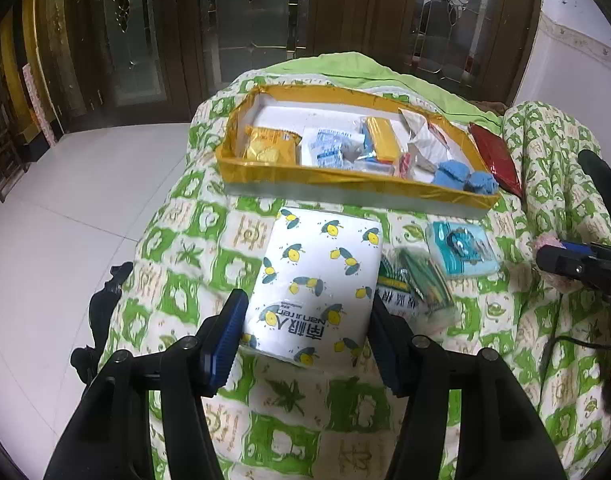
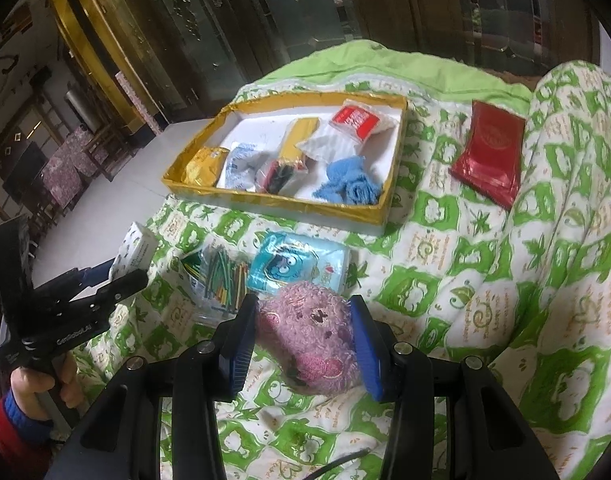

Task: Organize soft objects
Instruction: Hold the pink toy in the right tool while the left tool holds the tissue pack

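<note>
My left gripper (image 1: 305, 320) has its blue pads on both sides of a white tissue pack with lemon print (image 1: 317, 280) that lies on the green-patterned quilt (image 1: 177, 272); the jaws look closed against it. The same pack shows in the right wrist view (image 2: 135, 250). My right gripper (image 2: 303, 328) is shut on a pink plush toy (image 2: 309, 340) near the quilt. A yellow-rimmed tray (image 1: 345, 178) behind holds snack packets and blue cloths (image 1: 463, 176); it also shows in the right wrist view (image 2: 273, 200).
A bag of coloured sticks (image 1: 421, 284) and a teal tissue pack (image 1: 461, 250) lie right of the lemon pack. A red packet (image 2: 491, 156) lies right of the tray. The quilt bulges up on the right (image 2: 577, 200). White floor drops off left (image 1: 65, 220).
</note>
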Action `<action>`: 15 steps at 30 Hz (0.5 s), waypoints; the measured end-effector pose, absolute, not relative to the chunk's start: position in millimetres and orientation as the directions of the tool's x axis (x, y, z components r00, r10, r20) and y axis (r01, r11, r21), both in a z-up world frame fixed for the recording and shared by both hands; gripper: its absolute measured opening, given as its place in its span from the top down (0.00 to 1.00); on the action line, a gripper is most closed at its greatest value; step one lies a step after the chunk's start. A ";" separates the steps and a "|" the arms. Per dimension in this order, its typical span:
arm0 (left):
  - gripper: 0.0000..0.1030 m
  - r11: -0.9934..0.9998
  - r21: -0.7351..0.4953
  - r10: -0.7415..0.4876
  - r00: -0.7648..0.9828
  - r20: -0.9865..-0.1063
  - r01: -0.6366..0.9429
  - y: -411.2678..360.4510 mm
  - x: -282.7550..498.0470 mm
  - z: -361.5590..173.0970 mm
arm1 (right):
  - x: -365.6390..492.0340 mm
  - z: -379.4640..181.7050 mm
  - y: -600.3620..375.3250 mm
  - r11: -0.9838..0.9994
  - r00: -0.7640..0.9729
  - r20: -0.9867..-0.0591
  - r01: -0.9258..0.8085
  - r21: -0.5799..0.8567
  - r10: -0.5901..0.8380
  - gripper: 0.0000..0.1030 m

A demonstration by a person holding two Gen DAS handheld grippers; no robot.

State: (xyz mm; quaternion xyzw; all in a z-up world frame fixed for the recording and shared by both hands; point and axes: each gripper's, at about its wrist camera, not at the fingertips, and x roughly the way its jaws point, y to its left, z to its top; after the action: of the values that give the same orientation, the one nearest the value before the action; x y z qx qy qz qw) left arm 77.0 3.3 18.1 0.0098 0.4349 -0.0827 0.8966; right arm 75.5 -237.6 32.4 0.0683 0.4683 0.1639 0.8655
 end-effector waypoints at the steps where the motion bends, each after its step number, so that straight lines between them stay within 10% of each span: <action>1: 0.44 0.986 -0.053 -0.139 0.610 -0.780 0.157 2.9 78.9 19.6 | 75.7 34.6 -236.8 0.937 0.510 -0.787 -0.226 0.268 0.348 0.53; 15: 0.44 0.984 -0.036 -0.144 0.647 -0.749 0.177 -9.7 111.3 46.9 | 92.8 61.2 -219.3 0.930 0.506 -0.797 -0.319 0.183 0.331 0.53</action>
State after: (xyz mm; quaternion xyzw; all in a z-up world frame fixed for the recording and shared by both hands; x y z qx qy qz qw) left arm 111.3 -9.7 46.9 0.0200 0.4107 -0.0884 0.9072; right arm 92.8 -219.3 61.2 0.0062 0.4606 0.1874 0.8676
